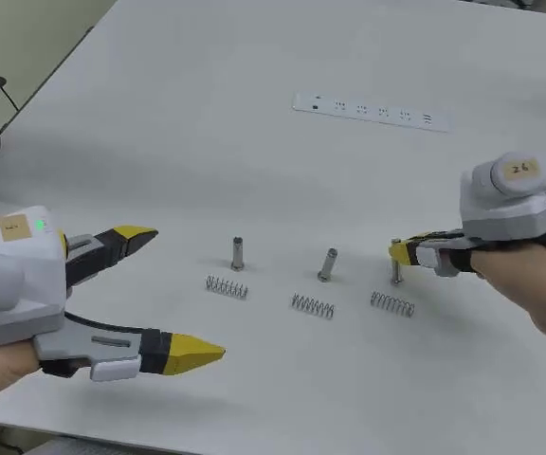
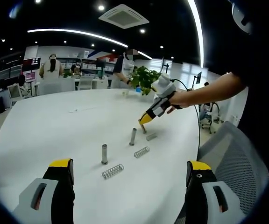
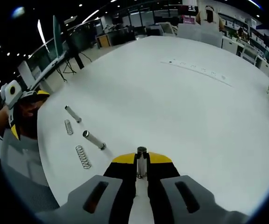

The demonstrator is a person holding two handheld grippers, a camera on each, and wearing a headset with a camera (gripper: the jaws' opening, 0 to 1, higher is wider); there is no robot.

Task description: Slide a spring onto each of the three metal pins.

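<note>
Right hand-held gripper (image 1: 401,252) clamps the rightmost pin (image 1: 396,275), half hiding it; left hand-held gripper (image 1: 188,292) gapes wide.

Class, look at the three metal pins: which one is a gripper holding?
The rightmost pin, clamped between the jaws of the right gripper. The middle pin and left pin stand free, untouched.

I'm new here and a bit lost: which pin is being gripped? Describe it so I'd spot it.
On the white table, in front of the power strip, three pins stand in a row. It is the right-end pin, the one clamped between the yellow tips of the right gripper.
</note>
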